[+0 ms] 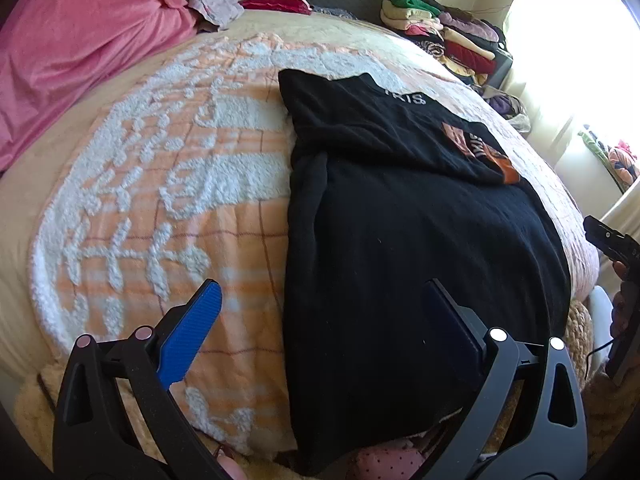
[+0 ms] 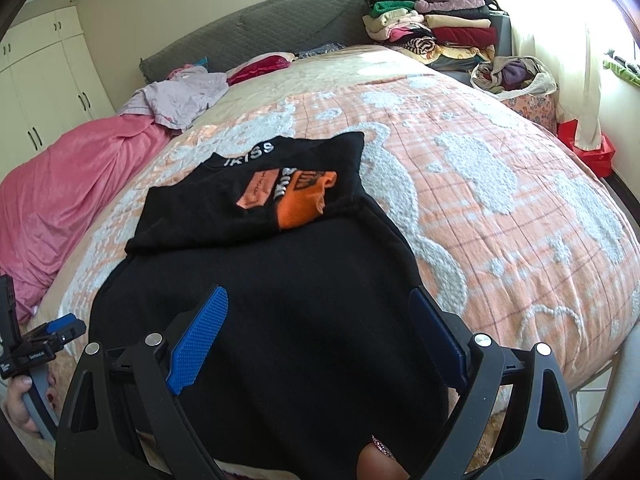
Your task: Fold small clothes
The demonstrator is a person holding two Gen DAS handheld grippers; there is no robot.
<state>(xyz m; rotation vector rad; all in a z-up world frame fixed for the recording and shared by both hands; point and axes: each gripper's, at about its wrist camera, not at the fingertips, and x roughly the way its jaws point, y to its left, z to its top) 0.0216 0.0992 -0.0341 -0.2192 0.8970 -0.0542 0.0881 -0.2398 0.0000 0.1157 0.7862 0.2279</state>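
A: What's on the bed [image 2: 500,184]?

B: A black fleece top [image 2: 280,280], partly folded, long axis running away from me, near hem just under both claws.

A: Claws?

B: I see my left claw [image 1: 320,308] and right claw [image 2: 320,312] both spread apart, empty. Right sits squarer over the soft hem.

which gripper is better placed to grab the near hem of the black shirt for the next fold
Right. The right gripper, open, hovers squarely over the black printed shirt; the left gripper, also open, straddles its left edge, half over the orange-and-white bedspread.
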